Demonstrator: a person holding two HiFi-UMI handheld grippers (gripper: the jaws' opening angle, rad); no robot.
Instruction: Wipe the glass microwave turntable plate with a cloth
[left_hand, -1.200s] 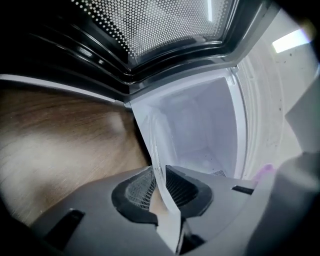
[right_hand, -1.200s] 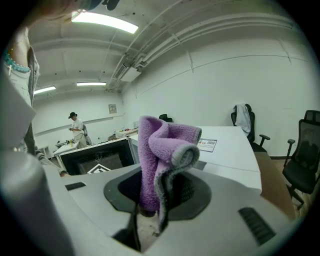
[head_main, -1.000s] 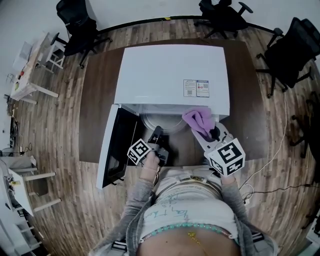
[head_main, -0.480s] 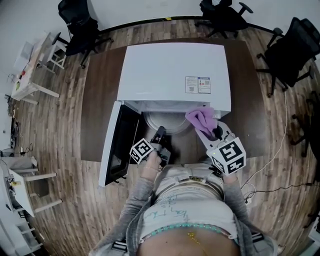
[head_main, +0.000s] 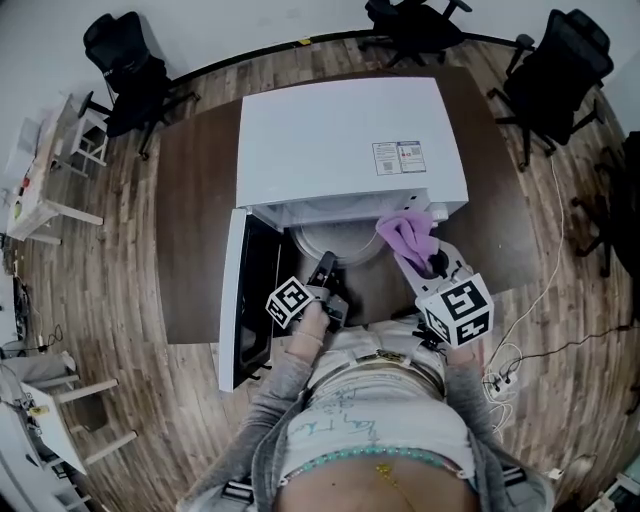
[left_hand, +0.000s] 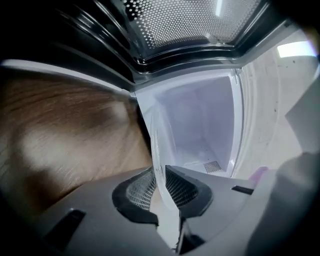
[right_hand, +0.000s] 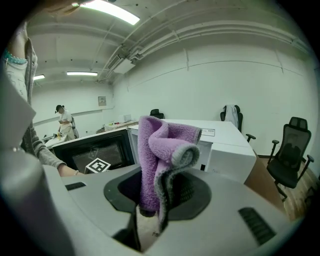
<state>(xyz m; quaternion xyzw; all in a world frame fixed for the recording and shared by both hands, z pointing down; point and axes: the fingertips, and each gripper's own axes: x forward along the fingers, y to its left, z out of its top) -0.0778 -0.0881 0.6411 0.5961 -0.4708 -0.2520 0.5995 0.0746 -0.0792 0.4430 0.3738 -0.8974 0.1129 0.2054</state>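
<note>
**Plate in my left jaws, cloth in my right**

My left gripper (head_main: 324, 270) has its jaws narrow, clamped on the near rim of the round clear glass turntable plate (head_main: 332, 243). The plate juts from the open front of the white microwave oven (head_main: 345, 140) on the dark brown wooden table (head_main: 195, 200). My right gripper (head_main: 428, 262) pinches a folded purple fleece cloth (head_main: 405, 233), just right of the plate.
</note>
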